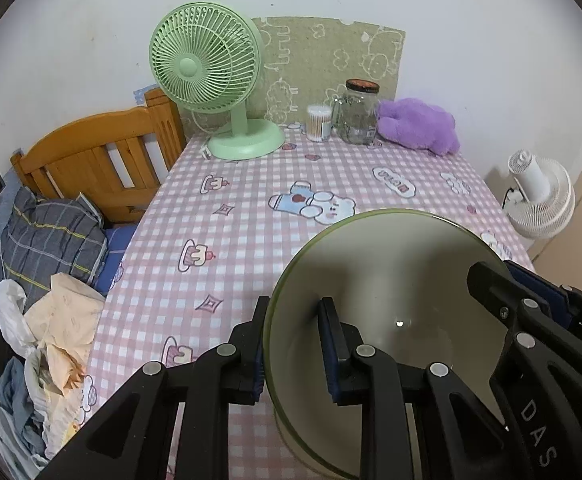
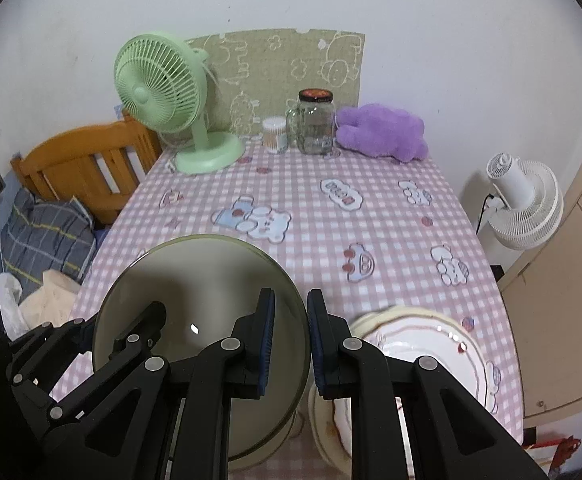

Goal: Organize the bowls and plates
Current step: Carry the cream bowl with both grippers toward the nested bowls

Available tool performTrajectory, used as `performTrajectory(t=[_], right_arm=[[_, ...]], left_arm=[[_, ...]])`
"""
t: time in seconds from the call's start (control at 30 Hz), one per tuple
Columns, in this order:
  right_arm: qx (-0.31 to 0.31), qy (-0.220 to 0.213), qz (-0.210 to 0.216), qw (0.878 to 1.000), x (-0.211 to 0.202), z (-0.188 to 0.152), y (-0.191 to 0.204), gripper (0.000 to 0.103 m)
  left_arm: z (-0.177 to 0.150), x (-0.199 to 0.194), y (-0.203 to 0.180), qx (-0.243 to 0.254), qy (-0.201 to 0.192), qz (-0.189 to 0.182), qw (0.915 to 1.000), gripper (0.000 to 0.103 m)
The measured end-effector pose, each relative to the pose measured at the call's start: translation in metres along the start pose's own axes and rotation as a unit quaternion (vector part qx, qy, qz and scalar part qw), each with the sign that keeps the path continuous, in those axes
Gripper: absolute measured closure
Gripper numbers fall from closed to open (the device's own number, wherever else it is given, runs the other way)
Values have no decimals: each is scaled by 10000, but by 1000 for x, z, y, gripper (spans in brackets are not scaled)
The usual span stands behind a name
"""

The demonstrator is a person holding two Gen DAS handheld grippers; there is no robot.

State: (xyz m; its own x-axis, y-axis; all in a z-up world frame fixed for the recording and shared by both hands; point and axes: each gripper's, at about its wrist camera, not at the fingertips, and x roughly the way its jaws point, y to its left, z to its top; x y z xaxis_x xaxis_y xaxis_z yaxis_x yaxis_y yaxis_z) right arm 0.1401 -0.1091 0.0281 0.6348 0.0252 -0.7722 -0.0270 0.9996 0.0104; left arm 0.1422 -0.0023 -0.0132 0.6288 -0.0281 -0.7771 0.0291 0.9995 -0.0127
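The left gripper (image 1: 291, 344) straddled the rim of the smoked-glass bowl (image 1: 391, 280), one finger outside the wall and one inside, pinching the rim at about nine o'clock. The right gripper (image 2: 291, 340) did the same on the opposite side of the bowl (image 2: 195, 292), near three o'clock, blue pads either side of the glass; whether each pad pressed fully against it could not be told.

The bowl sat near the front edge of the checked tablecloth (image 2: 371, 220), mouth upward, round, with no long axis to speak of. Just beside it at four o'clock lay a stack of white plates (image 2: 431, 348) with red trim, partly under the right gripper.

By the look of it, the bowl would be rigid, fairly heavy, smooth and breakable. A rim pinch on slick glass could slip, so two opposed holds seemed sensible, with the bowl kept level.

Well apart, at twelve o'clock, stood a green fan (image 2: 163, 92), a glass jar (image 2: 315, 120) and a purple plush toy (image 2: 383, 130).
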Motion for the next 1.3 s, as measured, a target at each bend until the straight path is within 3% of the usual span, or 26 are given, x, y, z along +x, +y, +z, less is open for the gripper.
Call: performTrajectory(t=[0.43, 1.3], right_arm=[[-2, 593, 16, 9982, 21, -39, 11, 83], [-136, 951, -82, 9953, 48, -37, 12, 83]], left_arm=[[-38, 22, 9, 49, 475, -85, 9988, 82], [-41, 40, 7, 11, 899, -2, 9960, 82]])
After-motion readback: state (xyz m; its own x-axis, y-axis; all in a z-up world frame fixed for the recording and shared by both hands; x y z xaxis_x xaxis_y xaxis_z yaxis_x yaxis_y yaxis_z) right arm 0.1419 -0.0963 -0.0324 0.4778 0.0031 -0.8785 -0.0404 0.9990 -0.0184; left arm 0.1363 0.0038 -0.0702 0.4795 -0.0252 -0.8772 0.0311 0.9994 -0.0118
